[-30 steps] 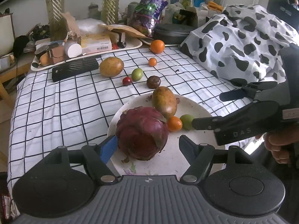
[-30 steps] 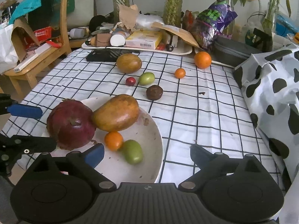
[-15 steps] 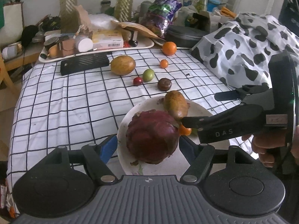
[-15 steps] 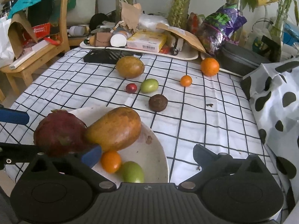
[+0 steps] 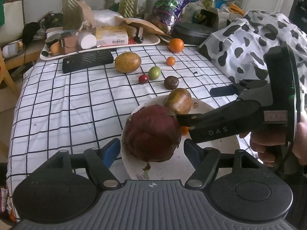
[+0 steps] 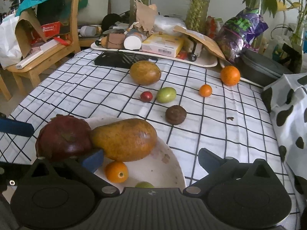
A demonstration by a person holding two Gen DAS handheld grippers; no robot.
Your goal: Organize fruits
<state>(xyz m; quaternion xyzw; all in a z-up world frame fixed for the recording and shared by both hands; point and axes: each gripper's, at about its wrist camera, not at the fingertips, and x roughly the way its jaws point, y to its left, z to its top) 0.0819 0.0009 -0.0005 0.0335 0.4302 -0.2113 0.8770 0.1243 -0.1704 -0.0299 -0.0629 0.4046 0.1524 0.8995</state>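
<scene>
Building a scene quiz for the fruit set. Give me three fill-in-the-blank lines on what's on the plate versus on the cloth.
1. The dark red dragon fruit sits on the white ____.
2. On the plate, the mango lies beside the dragon fruit and behind a small ____ fruit.
3. The largest orange rests on the checked ____.

Missing words: plate; orange; tablecloth

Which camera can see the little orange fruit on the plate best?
The right wrist camera. There the little orange fruit lies in full view on the plate, in front of the mango. The left wrist camera shows only a sliver of it, because the right gripper covers most of it.
</scene>
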